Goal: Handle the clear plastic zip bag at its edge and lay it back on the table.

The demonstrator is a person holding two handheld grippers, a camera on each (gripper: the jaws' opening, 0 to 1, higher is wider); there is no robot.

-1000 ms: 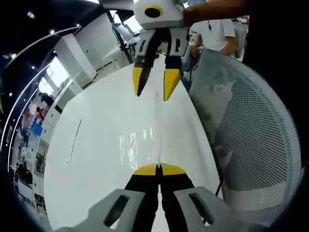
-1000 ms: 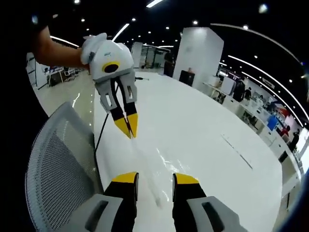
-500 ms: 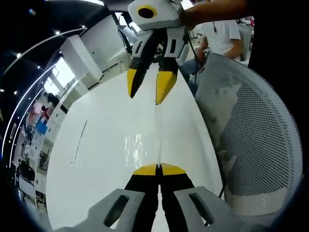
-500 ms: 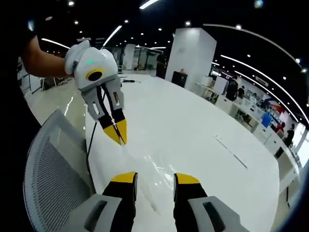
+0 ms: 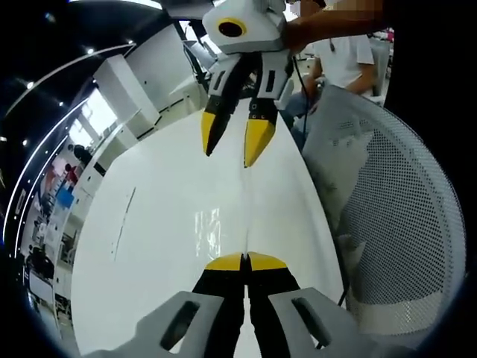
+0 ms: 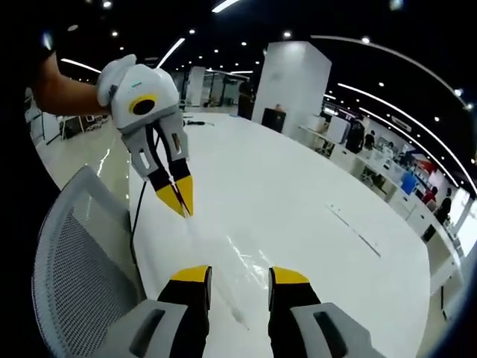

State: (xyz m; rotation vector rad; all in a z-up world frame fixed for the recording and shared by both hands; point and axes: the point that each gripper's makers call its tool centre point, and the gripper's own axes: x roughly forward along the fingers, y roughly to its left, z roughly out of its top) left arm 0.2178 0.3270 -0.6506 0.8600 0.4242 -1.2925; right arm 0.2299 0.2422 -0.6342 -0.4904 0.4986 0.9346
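The clear plastic zip bag [image 5: 211, 226] hangs taut over the white table [image 5: 141, 246], seen almost edge-on as a thin line with glare. My left gripper [image 5: 244, 258] is shut on its near edge. It also enters the right gripper view from the left, where the left gripper [image 6: 179, 200] pinches the bag [image 6: 237, 262] by its corner. My right gripper [image 6: 240, 276] is open, and the bag's edge runs down between its jaws without being clamped. Seen from the left gripper view, the right gripper [image 5: 232, 143] hovers open over the bag's far end.
A grey mesh office chair [image 5: 391, 216] stands against the table's near side, also seen as the chair [image 6: 78, 261]. A thin dark cable [image 6: 136, 224] drops past the table edge. A person in a white shirt [image 5: 346, 52] sits beyond. A faint line [image 6: 355, 228] marks the tabletop.
The right gripper has drawn closer to the left gripper along the bag's edge and stayed open. The left gripper has kept its hold on the bag.
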